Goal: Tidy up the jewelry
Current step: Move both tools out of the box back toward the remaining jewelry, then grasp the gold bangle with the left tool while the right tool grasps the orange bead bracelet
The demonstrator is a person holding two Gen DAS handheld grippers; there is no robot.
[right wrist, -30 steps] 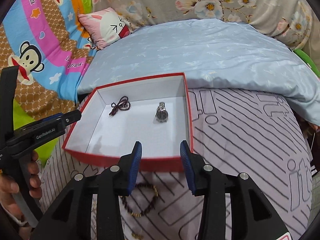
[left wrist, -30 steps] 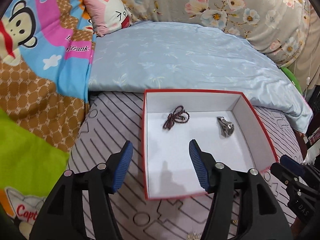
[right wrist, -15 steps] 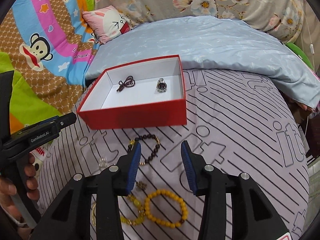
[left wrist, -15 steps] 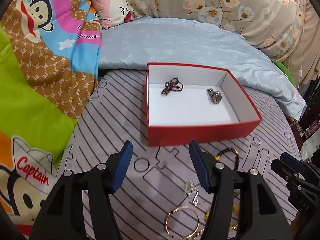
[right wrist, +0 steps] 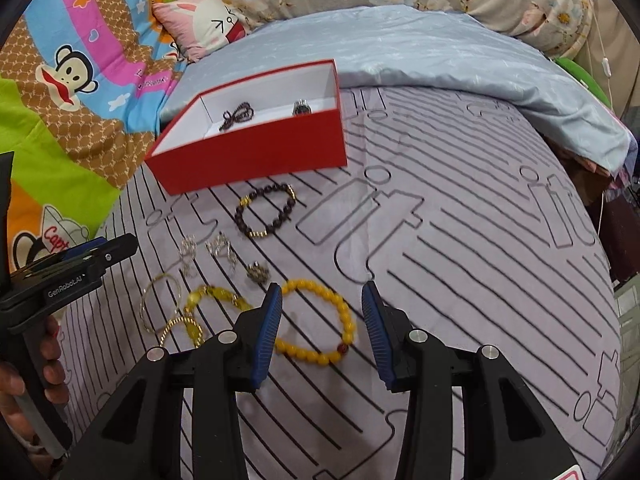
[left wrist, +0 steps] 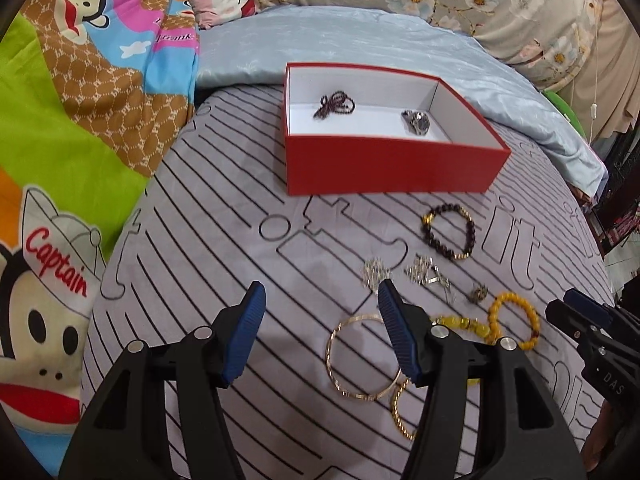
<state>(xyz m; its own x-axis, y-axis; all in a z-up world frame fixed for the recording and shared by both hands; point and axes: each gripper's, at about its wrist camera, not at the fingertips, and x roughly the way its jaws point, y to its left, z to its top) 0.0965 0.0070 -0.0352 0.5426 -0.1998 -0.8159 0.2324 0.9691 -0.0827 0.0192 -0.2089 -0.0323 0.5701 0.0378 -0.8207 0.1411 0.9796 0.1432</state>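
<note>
On the grey line-patterned bedspread (right wrist: 460, 240), bare toward its right edge, your red cardboard box (left wrist: 392, 172) holds a watch; the yellow bead bracelet (right wrist: 320, 320) lies between your spread, empty right gripper (right wrist: 322, 320). Your left gripper (left wrist: 320, 320), marked "GenRobot.AI", gapes empty.

left gripper (left wrist: 320, 316): black plastic arms, ribbed blue pads, silver round screws
right gripper (right wrist: 322, 320): showing the same black frame, blue pads
marking: white "genrobot.ai" lettering on the left gripper's side
</note>
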